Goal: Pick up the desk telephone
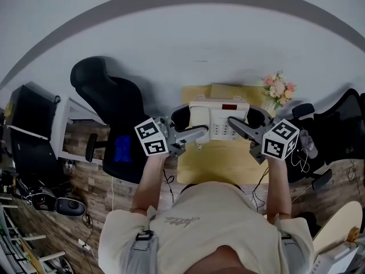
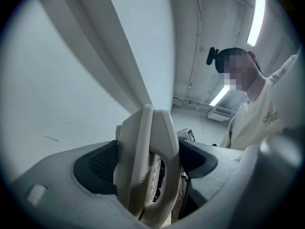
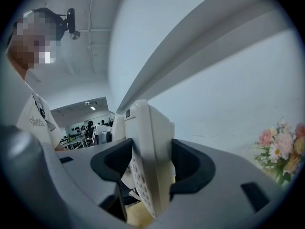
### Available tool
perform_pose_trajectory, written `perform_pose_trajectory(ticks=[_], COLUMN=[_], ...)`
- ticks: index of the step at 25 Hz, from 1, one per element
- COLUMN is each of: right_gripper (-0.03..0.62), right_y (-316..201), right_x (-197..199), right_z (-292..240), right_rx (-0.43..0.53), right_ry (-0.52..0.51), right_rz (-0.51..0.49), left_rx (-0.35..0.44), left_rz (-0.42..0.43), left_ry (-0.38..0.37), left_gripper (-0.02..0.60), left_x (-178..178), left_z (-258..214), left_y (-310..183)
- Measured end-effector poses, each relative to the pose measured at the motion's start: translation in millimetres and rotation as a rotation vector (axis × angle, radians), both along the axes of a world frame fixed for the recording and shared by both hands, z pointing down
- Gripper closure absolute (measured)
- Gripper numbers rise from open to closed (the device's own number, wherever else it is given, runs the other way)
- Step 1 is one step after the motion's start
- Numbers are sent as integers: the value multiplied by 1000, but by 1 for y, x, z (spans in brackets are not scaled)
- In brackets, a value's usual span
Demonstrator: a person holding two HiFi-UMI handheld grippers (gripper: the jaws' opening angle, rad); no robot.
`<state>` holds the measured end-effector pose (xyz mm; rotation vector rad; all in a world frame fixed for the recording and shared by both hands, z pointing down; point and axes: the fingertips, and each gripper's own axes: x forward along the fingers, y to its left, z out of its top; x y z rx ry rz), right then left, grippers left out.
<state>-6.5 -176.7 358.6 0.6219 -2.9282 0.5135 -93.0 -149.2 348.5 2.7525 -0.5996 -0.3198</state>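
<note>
Head view, desk telephone (image 1: 217, 116) clamped btwn left tongs (image 1: 201, 132), right tongs (image 1: 233, 122) (one each end)

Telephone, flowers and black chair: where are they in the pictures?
desk telephone (image 1: 219, 117): head view, on its white body.
flowers (image 1: 279, 89): head view, on the pink blooms.
black office chair (image 1: 117, 104): head view, on its backrest.

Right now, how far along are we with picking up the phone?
Grasp done: the left gripper clamps the handset side of the desk telephone, the right gripper its keypad side. In hand: the lift; I can't tell whether it has cleared the table. Left: raise it clear.
</note>
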Motion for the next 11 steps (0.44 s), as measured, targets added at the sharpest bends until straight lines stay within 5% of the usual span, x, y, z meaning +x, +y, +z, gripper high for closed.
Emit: perform_pose_trajectory(ticks=[11], right_gripper=[353], right_y=[-2], right_x=[3], right_z=[7], right_rx=[-26], right_ry=[-1], right_rz=[12], left_rx=[-12], left_rz=[26], left_ry=[19], left_gripper=[195], left_x=[0], left_z=[6], left_y=[-4])
